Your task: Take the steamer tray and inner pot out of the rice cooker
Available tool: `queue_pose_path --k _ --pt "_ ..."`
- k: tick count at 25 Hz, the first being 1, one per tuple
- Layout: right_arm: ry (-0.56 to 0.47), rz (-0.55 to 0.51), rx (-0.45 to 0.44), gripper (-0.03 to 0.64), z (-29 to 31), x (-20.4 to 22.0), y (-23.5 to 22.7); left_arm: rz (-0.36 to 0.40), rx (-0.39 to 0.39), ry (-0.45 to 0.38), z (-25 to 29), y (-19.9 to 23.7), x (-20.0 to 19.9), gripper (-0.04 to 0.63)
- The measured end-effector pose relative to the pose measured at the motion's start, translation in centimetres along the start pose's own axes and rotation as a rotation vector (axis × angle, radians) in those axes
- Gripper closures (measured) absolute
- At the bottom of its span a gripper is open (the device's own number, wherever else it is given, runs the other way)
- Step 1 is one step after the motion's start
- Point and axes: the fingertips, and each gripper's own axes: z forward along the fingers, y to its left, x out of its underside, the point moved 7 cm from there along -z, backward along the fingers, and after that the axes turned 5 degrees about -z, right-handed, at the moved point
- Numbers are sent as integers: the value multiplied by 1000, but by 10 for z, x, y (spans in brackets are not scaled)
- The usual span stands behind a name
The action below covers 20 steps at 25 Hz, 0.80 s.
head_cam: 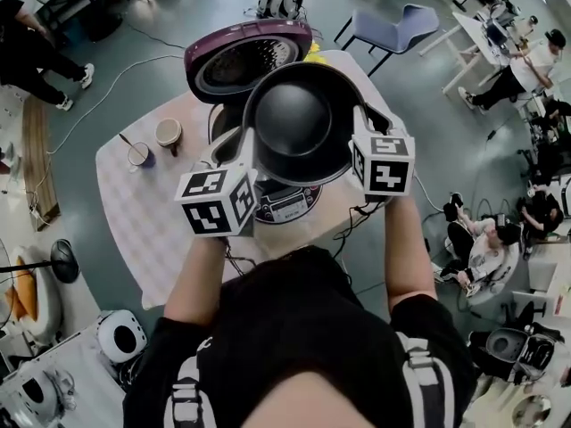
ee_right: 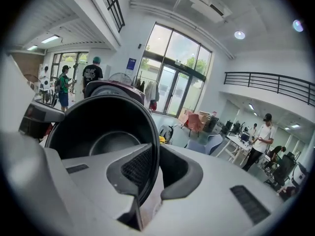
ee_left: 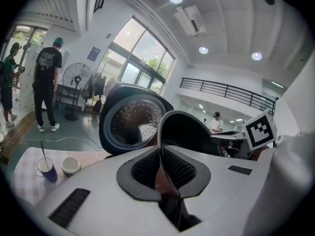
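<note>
The left tool (ee_left: pixel 161 167) gripped one rim of the inner pot (head_cam: pixel 299 119). The right tool (ee_right: pixel 147 173) gripped the opposite rim, above the rice cooker (head_cam: pixel 223 61).

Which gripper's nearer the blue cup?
Left. The left gripper holds the pot on the side facing the blue cup; the right gripper holds the opposite rim, farther away.

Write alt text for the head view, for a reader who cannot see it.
Seen from above, the left gripper and right gripper clamp opposite sides of a black inner pot, holding it over the open rice cooker on a table. Two cups stand to the cooker's left.
</note>
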Motion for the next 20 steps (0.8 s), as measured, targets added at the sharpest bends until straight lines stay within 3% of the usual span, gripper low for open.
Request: queue_pose_path --k 7,14,20 --pt "3 32 23 566 3 40 -73 19 3 47 53 -63 17 568" --pt "23 57 -63 568 47 86 -160 8 -45 81 129 -125 36 568" --pt "31 47 -170 569 115 103 -220 -63 -139 94 204 -152 41 569"
